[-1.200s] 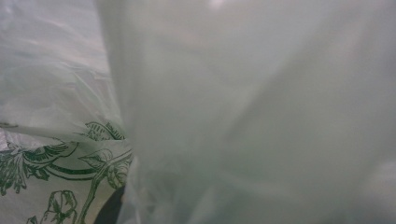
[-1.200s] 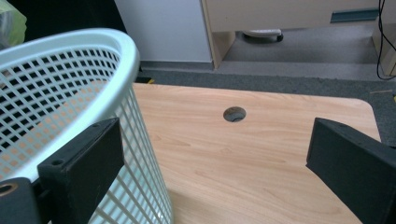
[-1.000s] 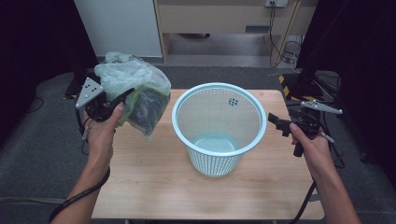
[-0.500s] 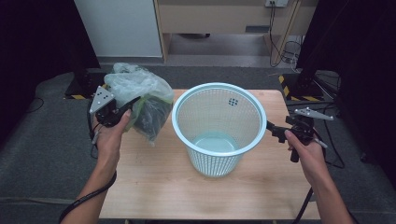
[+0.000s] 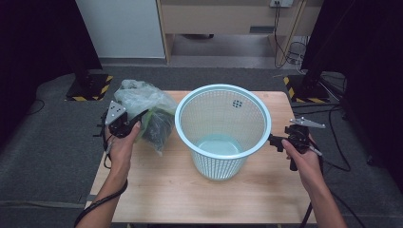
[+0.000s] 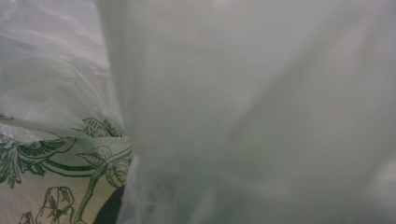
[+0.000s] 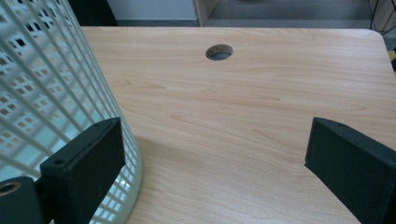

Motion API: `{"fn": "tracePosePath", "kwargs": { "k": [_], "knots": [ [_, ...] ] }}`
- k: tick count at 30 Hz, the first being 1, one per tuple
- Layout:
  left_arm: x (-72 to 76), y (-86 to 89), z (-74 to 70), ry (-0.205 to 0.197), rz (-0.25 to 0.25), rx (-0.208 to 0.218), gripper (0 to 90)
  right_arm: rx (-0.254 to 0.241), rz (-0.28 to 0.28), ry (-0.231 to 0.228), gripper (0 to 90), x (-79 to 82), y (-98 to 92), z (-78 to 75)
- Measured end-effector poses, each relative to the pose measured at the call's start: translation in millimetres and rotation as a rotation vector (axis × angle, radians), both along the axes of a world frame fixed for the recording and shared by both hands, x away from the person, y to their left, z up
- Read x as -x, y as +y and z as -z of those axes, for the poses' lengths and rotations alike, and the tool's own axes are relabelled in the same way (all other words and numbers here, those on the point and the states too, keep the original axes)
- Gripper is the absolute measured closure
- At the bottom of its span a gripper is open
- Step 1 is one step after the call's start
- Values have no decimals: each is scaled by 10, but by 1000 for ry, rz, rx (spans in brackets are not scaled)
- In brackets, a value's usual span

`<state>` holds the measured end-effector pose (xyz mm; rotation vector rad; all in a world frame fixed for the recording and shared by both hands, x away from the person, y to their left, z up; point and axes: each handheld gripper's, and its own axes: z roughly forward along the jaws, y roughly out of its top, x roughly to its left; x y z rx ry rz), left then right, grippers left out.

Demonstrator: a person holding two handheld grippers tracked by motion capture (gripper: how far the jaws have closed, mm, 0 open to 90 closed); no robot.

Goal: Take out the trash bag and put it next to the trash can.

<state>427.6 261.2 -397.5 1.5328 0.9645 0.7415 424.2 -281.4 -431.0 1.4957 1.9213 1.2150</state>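
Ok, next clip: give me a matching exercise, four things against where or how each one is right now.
Things:
1. crumpled clear plastic bag
2. light blue plastic mesh basket
3. left tongs
4. right tongs

States:
A. open, beside the basket's wall, nothing between the jaws
B. shut on the bag
C. upright at the middle of the wooden table
D. at the table's left edge, held, with dark contents

Pairs: 1-D, 2-C, 3-B, 4-A
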Motion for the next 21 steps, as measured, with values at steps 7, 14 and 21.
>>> {"fn": "tracePosePath", "kwargs": {
  "k": [7, 14, 21],
  "knots": [
    [-12, 5, 153, 13, -8, -5, 884, -8, 18, 8, 62, -19, -22, 91],
    [43, -5, 370, 53, 9, -29, 879, 13, 23, 16, 77, -20, -20, 215],
    [166, -38, 561, 101, 16, -67, 831, 34, 18, 22, 82, -1, 0, 356]
  ]
}}
